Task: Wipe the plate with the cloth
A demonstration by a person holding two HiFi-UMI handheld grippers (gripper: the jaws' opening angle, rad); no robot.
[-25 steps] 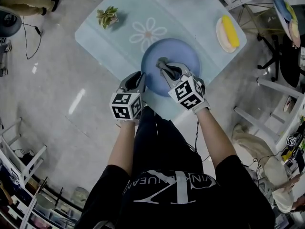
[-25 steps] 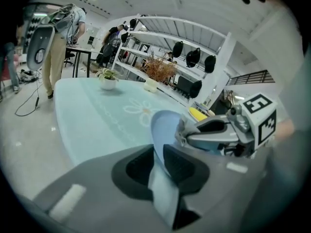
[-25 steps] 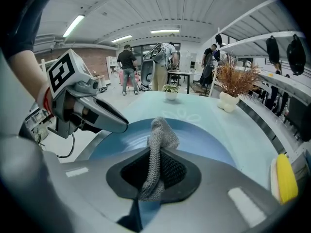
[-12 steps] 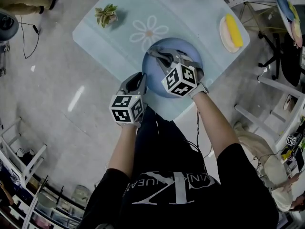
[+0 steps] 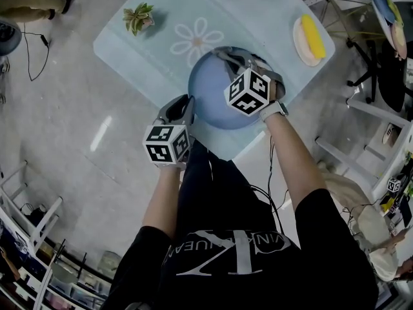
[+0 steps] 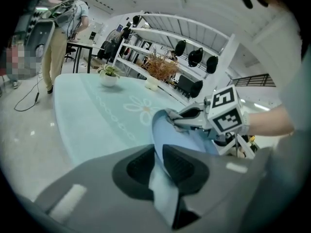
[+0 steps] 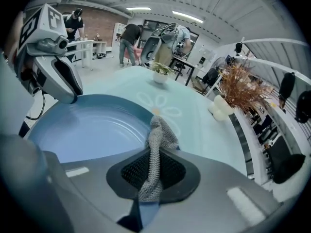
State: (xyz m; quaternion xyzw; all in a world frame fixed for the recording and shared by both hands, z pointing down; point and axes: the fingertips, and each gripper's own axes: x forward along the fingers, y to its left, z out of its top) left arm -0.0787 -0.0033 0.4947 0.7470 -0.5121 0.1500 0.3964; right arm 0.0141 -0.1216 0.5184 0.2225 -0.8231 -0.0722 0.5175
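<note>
A round blue plate (image 5: 213,99) is held over the near edge of the pale blue table (image 5: 129,50). My left gripper (image 5: 183,106) is shut on the plate's near-left rim; in the left gripper view the rim (image 6: 160,135) runs edge-on between the jaws of the left gripper (image 6: 158,166). My right gripper (image 5: 226,54) reaches across the plate to its far rim and is shut on a grey knitted cloth (image 7: 157,140). In the right gripper view the cloth sticks out of the right gripper (image 7: 151,171) and rests against the plate (image 7: 87,127) at its far edge.
A small potted plant (image 5: 137,18) stands at the table's far left. A dish with something yellow (image 5: 308,39) sits at the far right corner. A daisy print (image 5: 197,41) marks the tabletop beyond the plate. Shelving and chairs (image 5: 381,63) crowd the right; a person (image 5: 32,5) stands far left.
My right gripper has slid the cloth from the middle of the plate out to its far rim. The left gripper keeps its hold on the near rim.
</note>
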